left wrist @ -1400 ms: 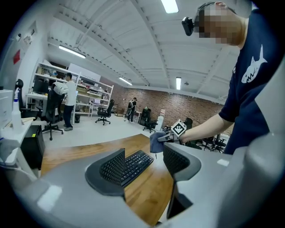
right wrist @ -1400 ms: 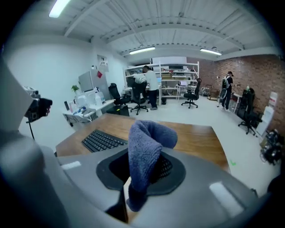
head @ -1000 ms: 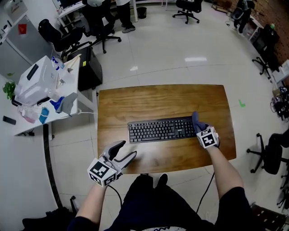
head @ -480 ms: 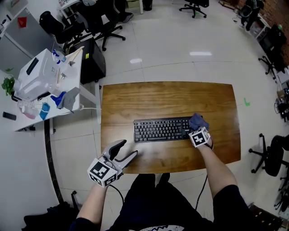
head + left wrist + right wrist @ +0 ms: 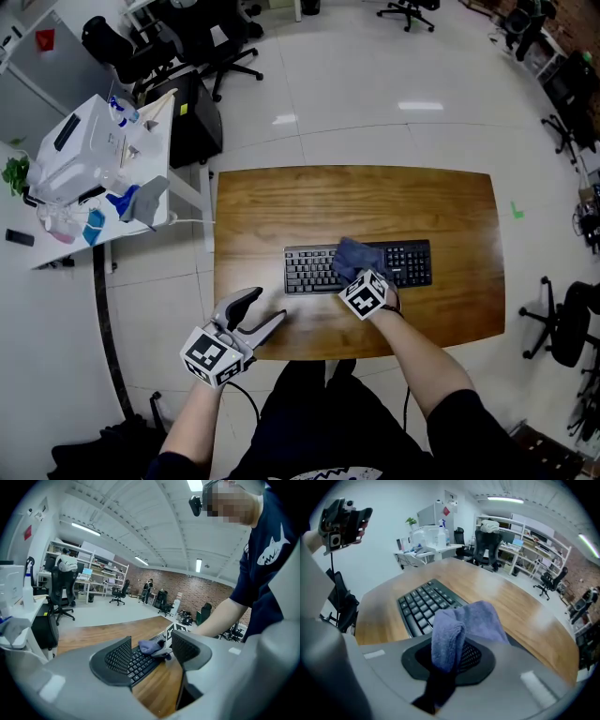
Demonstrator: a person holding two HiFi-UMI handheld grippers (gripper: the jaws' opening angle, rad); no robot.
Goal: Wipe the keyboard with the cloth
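Left gripper (image 5: 261,311) at near left: hangs over the near edge of the table (image 5: 281,202), jaws wide apart, grips nothing. Keyboard (image 5: 314,267) at mid-table: lies flat, long side left to right. Cloth (image 5: 354,255), blue: drapes over the keys near the keyboard's middle. Right gripper (image 5: 449,660) just near of it: clamps a fold of the cloth, jaws closed on it.
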